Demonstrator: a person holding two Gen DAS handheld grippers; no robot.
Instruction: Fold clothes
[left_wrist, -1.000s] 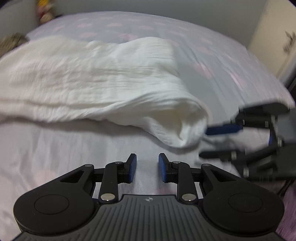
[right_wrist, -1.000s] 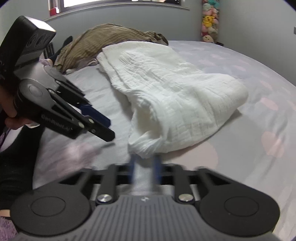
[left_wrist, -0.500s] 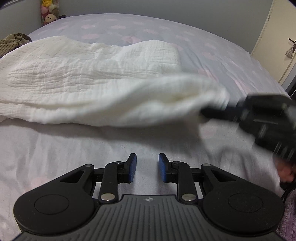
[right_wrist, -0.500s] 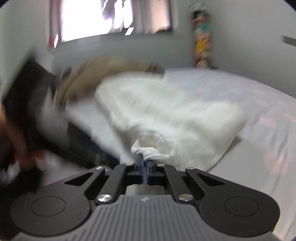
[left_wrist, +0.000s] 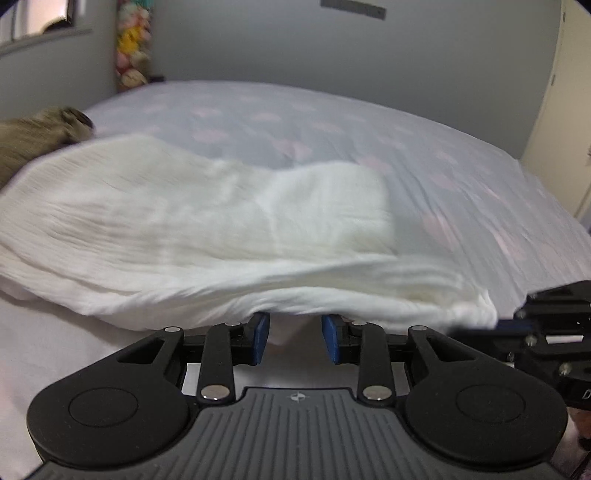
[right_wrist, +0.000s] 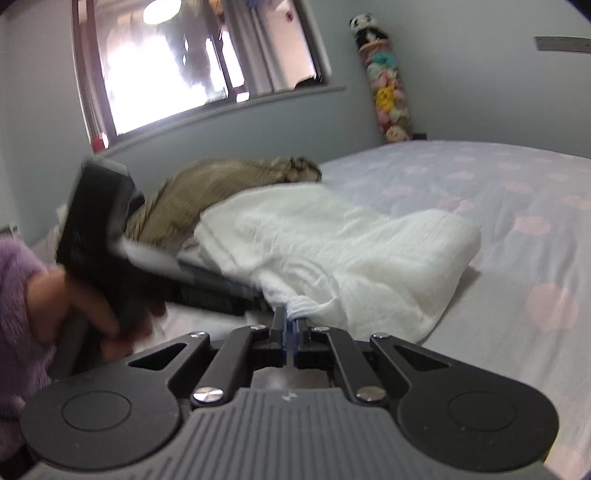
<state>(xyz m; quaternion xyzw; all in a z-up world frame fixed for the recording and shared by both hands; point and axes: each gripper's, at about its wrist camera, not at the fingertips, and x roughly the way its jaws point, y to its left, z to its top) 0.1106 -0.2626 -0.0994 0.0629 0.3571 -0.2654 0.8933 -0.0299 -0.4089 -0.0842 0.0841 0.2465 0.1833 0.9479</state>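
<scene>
- Pinching a bunched corner of the white garment (right_wrist: 332, 254), the right gripper (right_wrist: 290, 326) has its blue pads pressed together on the cloth, probably to lift that corner so the layers can be carried over.
- Left gripper (left_wrist: 295, 338) is spread, its pads apart just under the near hem of the same garment (left_wrist: 207, 236); nothing sits between them, so it seems poised to take a second hold along that edge.
- From the left view, the right gripper (left_wrist: 476, 326) shows at the garment's right tip, near the left one.
- White garment lies across the near half of the bed (left_wrist: 424, 147), its near edge raised and its far edge flat.
- Brown clothing (right_wrist: 221, 184) lies against the garment's far left end, so room is tight there.
- Far and right, the spotted sheet is bare, giving space for a fold.
</scene>
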